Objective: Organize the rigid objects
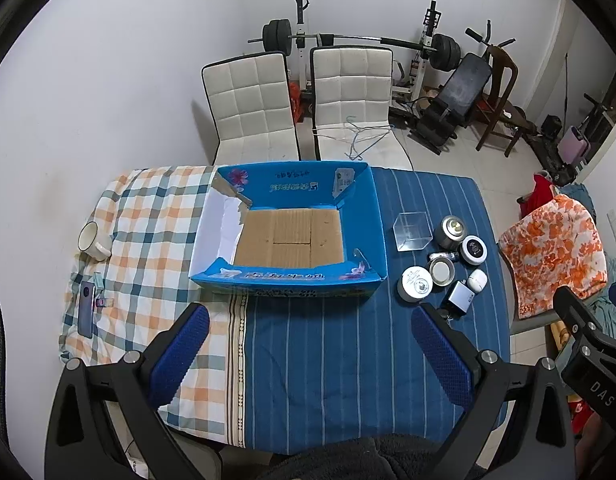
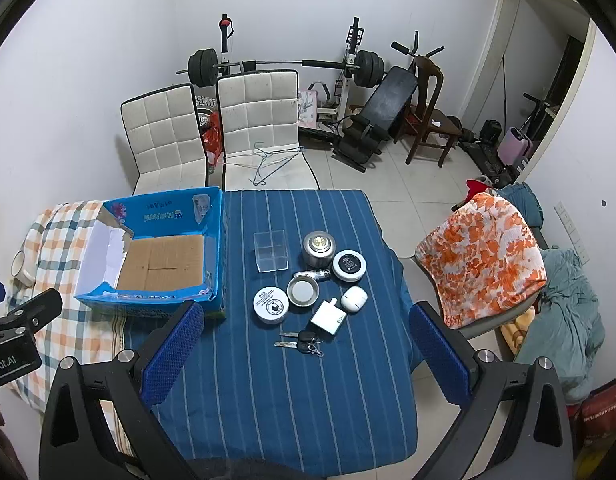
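Note:
An empty blue cardboard box [image 1: 288, 280] [image 2: 152, 304] stands open on the table. Right of it on the blue striped cloth lies a cluster: a clear plastic cube [image 2: 271, 250], a metal canister [image 2: 318, 247], a black-topped round tin [image 2: 349, 265], a white round tin [image 2: 271, 304], a metal lid [image 2: 303, 291], a white earbud case [image 2: 353, 299], a white charger [image 2: 328, 317] and keys [image 2: 304, 343]. My left gripper [image 1: 310, 344] hovers open in front of the box, holding nothing. My right gripper [image 2: 306, 348] hovers open over the near side of the cluster, holding nothing.
A white mug [image 1: 94, 240] and a phone [image 1: 87, 308] lie on the plaid cloth at the left. Two white chairs [image 1: 296, 108] stand behind the table. A chair draped in orange floral fabric [image 2: 484, 256] stands to the right. Gym equipment lines the back wall.

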Demonstrator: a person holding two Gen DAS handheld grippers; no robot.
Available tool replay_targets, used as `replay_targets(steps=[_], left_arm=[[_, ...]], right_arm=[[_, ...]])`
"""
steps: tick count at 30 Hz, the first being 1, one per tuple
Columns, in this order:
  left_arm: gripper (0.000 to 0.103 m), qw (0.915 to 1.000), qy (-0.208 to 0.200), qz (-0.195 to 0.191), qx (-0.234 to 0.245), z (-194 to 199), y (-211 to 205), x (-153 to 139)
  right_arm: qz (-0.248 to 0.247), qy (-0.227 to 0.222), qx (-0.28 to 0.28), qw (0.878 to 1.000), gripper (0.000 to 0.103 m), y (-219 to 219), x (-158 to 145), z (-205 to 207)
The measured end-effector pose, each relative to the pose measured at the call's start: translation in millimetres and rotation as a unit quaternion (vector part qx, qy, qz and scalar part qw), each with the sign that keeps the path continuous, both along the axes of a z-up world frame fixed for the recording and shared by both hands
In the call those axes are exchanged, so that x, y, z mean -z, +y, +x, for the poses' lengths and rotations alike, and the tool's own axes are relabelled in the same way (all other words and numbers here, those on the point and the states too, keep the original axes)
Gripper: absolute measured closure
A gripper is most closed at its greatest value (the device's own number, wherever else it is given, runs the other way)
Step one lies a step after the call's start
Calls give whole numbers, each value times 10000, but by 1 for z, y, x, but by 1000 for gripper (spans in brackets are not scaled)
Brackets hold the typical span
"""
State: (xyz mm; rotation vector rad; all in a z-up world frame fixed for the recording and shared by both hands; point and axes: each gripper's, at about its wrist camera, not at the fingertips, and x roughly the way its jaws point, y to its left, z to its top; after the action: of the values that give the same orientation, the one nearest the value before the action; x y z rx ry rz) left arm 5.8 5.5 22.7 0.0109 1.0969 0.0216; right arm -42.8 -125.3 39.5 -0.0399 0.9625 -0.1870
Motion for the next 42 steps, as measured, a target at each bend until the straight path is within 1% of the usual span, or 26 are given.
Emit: replay_targets(steps=[7, 15, 31, 42], left_arm=[[0, 10000, -22, 16, -22, 0, -4, -2], [0, 9999, -146, 39, -38, -4, -5, -3], [0, 9999, -149, 22, -39, -8, -3, -3], [0, 9999, -116, 24, -59, -14, -1, 1]], right_arm=[[16, -17, -8, 10000, 0, -5, 2, -1], [13, -78, -91, 9999, 0, -7, -7, -6], [-92, -264, -10, 9996, 0, -5, -10, -11], [-114, -227, -42, 9997, 0, -2, -6, -13]])
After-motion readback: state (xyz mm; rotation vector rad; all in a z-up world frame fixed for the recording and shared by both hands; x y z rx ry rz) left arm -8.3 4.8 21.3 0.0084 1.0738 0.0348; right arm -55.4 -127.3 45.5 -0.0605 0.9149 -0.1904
